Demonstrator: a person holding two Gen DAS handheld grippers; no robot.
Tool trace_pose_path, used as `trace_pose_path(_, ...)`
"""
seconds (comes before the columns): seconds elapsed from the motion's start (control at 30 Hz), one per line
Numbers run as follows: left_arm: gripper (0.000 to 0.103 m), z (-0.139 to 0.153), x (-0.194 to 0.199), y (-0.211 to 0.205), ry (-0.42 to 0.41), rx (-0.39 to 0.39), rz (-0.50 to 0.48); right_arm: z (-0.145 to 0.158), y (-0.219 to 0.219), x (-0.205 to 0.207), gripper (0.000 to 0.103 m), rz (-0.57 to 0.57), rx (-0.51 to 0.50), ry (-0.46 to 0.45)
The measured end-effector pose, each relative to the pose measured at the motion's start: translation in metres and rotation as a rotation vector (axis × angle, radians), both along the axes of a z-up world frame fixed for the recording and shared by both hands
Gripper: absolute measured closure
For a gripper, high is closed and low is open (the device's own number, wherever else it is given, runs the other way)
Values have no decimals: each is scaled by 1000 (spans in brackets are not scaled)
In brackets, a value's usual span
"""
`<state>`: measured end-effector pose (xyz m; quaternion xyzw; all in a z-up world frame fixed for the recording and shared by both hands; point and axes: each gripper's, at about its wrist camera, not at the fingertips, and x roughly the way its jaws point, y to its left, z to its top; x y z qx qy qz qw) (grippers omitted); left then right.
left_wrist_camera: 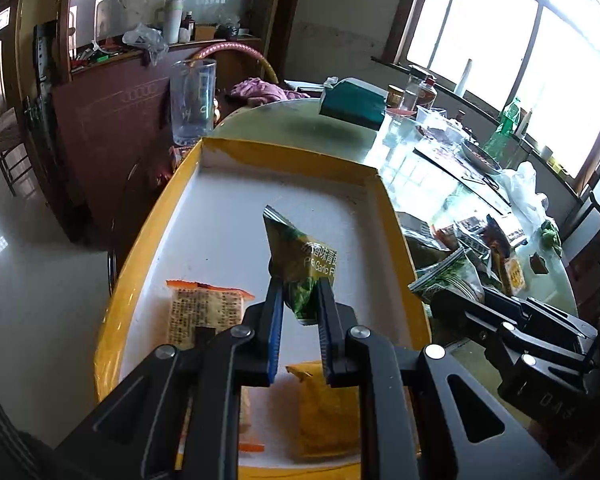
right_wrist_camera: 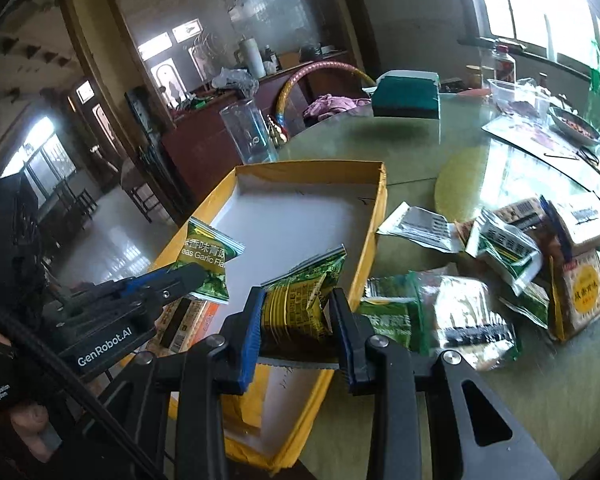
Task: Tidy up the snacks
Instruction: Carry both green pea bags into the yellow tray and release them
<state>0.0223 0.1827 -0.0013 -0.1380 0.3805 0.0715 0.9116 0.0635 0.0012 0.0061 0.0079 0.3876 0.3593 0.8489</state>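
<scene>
My left gripper [left_wrist_camera: 298, 284] is shut on a green garlic-pea packet [left_wrist_camera: 300, 256], held upright over the yellow-rimmed white box [left_wrist_camera: 384, 200]. The same packet [right_wrist_camera: 208, 260] and left gripper [right_wrist_camera: 196, 276] show at the left of the right wrist view. My right gripper [right_wrist_camera: 296, 300] is shut on another green pea packet [right_wrist_camera: 300, 296], hanging above the box's right wall [right_wrist_camera: 370, 236]. Inside the box lie an orange-edged cracker packet [left_wrist_camera: 204, 312] and a yellow packet [left_wrist_camera: 324, 412]. In the left wrist view the right gripper [left_wrist_camera: 448, 300] sits to the right of the box.
A pile of snack packets [right_wrist_camera: 496, 256] lies on the green glass table [right_wrist_camera: 400, 140] right of the box. Farther back stand a teal box [right_wrist_camera: 404, 96], a clear plastic jug [right_wrist_camera: 248, 132], dishes and bottles [right_wrist_camera: 504, 64]. The table's left edge drops to a tiled floor [left_wrist_camera: 28, 272].
</scene>
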Motion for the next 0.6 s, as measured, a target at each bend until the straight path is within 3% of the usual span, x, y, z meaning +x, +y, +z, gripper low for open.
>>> trace_pose_path(0.6, 85, -23, 22, 18, 88, -8, 19, -20, 40, 5, 70, 45, -82, 10)
